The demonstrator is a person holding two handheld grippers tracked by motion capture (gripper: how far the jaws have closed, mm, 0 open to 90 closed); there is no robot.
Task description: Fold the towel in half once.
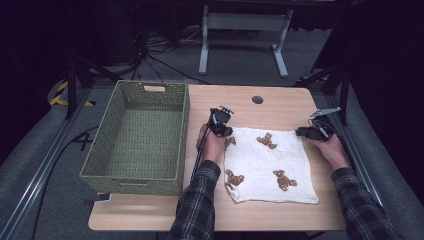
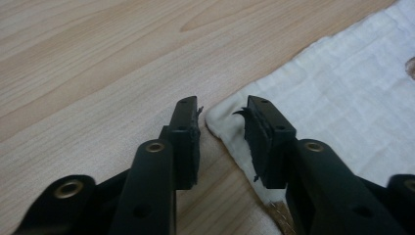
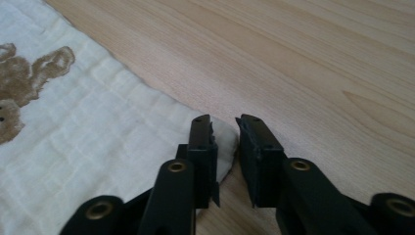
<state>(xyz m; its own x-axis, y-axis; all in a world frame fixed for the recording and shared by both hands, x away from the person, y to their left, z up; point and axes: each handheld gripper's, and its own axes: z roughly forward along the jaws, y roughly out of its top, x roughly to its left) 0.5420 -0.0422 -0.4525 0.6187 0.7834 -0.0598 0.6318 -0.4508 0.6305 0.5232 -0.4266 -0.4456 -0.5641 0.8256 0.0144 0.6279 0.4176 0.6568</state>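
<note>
Green woven straw makes up the one basket (image 1: 176, 131) on the left side of the table (image 1: 280, 102). It has nothing in it, and a hand slot is cut in its far wall.

One white cloth (image 1: 270, 165) lies flat on the table, just to the right of the basket. It has four brown teddy bears printed on it. One more thing on the table is a small dark round spot (image 1: 257, 99) near the far edge.

Two tools are in use, one in each of the person's hands. The left tool (image 1: 223, 131) is at the cloth's far left corner. In the left gripper view, the left tool (image 2: 222, 110) is open, with a gap between its jaws. The corner of the cloth (image 2: 342, 98) sits in that gap, and the right jaw rests on the cloth's edge.

The right tool (image 1: 300, 132) is at the cloth's far right corner. In the right gripper view, the right tool (image 3: 224, 125) is open too, with a smaller gap. The cloth (image 3: 98, 142) has its corner under the left jaw and reaching into the gap. Neither tool is squeezing the cloth yet.
</note>
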